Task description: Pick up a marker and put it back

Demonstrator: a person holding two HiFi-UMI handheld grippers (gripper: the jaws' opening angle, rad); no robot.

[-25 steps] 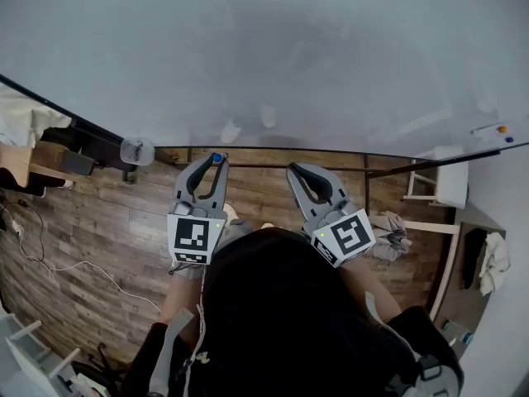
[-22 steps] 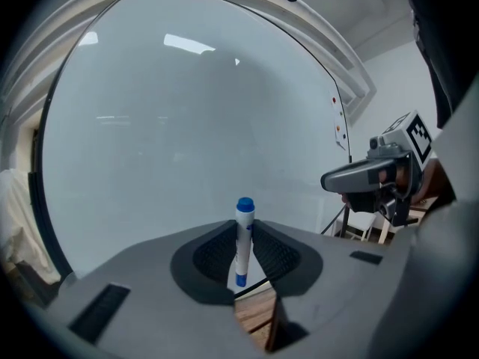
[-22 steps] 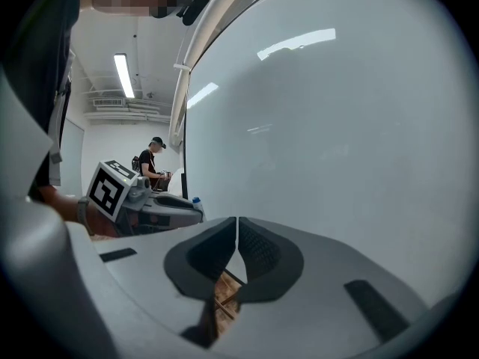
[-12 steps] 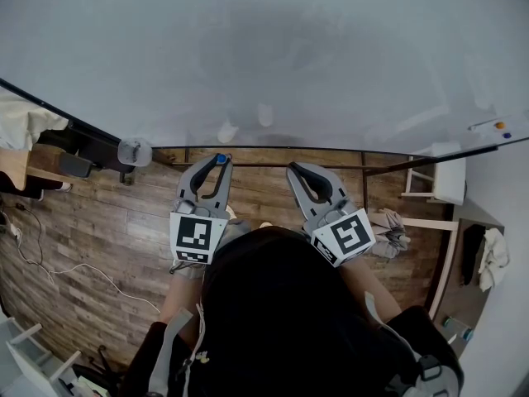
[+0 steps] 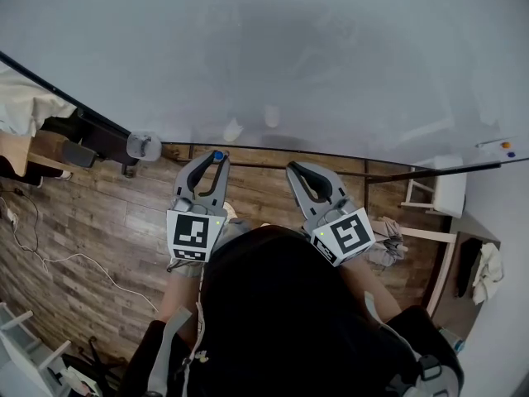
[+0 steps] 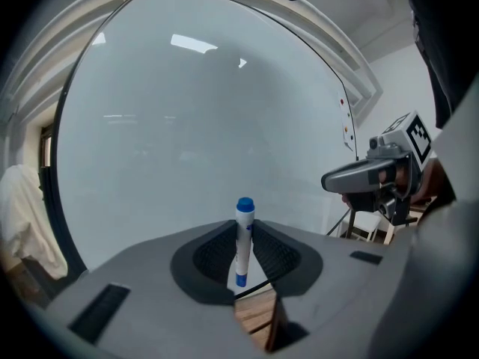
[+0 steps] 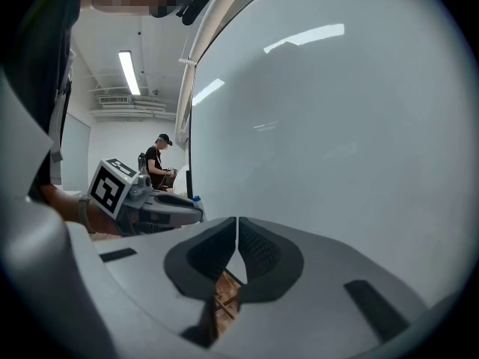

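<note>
2 grippers held up to the whiteboard, marker in the left one.

Board fills the upper head view; wood floor below it. Left gripper and right gripper side by side, tips near the board's lower edge. Left jaws clamped on 1 marker, upright, blue cap on top, close to the board. Right jaws pressed together, nothing between them.
</note>
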